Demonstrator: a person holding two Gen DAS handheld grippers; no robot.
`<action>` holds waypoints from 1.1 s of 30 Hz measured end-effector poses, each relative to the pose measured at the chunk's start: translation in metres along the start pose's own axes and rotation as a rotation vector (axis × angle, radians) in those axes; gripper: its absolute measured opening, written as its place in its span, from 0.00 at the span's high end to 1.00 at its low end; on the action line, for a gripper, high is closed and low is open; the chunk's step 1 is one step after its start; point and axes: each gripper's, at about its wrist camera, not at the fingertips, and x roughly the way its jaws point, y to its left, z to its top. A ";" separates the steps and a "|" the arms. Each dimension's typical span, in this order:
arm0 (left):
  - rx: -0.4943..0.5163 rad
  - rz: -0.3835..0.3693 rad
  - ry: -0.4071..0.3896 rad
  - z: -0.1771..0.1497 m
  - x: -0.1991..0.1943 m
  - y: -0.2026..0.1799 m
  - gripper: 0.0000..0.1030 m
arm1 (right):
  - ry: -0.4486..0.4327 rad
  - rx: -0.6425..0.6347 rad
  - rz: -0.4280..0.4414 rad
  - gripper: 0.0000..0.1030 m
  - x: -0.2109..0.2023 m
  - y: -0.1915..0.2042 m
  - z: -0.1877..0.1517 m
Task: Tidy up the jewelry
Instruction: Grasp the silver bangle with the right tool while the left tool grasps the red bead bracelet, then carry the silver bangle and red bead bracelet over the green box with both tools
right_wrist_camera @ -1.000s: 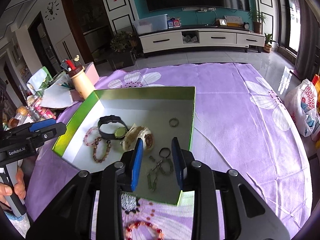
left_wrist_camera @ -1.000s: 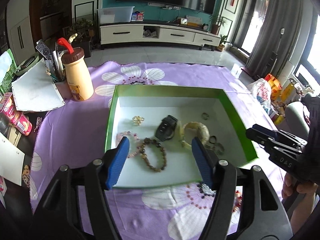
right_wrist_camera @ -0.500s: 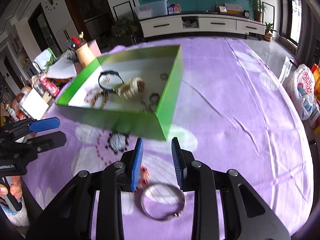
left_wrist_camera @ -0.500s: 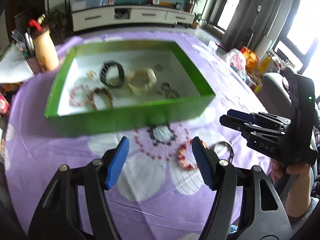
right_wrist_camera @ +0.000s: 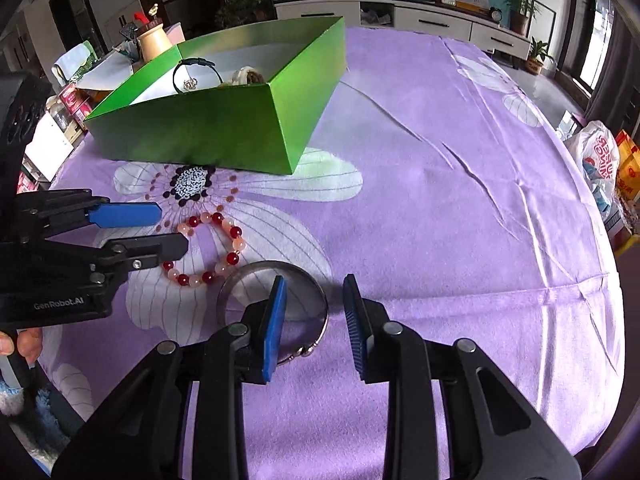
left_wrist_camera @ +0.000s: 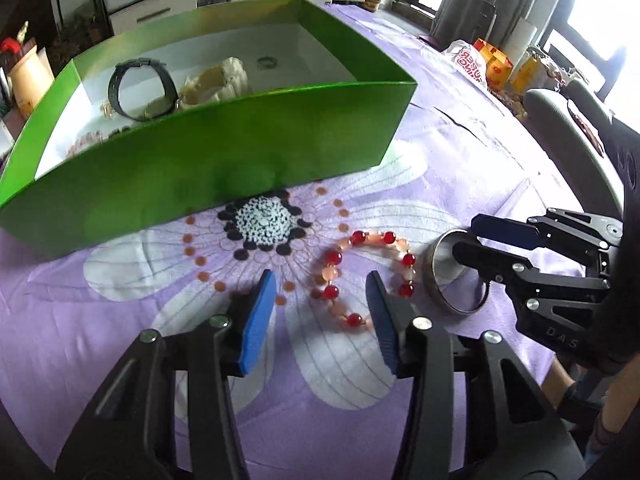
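Observation:
A red and pink bead bracelet (left_wrist_camera: 362, 274) lies on the purple cloth, also in the right wrist view (right_wrist_camera: 208, 246). My left gripper (left_wrist_camera: 322, 294) is open, low over it, fingers on either side of its near part. A silver bangle (left_wrist_camera: 448, 276) lies to its right. My right gripper (right_wrist_camera: 314, 304) is open and straddles the bangle's (right_wrist_camera: 272, 280) right rim. The green box (left_wrist_camera: 224, 148) behind holds a black watch (left_wrist_camera: 140, 88), a cream bracelet (left_wrist_camera: 216, 84) and other jewelry.
The green box (right_wrist_camera: 224, 120) stands just beyond the flower print (left_wrist_camera: 262, 222). A tan bottle (right_wrist_camera: 154, 42) and papers sit at the far left. Bags (right_wrist_camera: 600, 160) lie past the table's right edge. Open purple cloth (right_wrist_camera: 460, 200) stretches to the right.
Both grippers have pulled back from over the box and come down to the cloth in front of it. The left now brackets the bead bracelet, the right the silver bangle.

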 end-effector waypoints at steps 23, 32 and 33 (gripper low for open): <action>-0.023 -0.004 -0.109 -0.003 -0.044 0.033 0.93 | -0.134 -0.017 -0.052 0.97 -0.014 0.031 0.021; -0.077 0.008 -0.176 0.002 -0.081 0.056 0.93 | -0.194 -0.034 -0.038 0.97 -0.036 0.050 0.035; -0.083 0.007 -0.181 0.003 -0.083 0.057 0.93 | -0.202 -0.035 -0.034 0.97 -0.039 0.052 0.037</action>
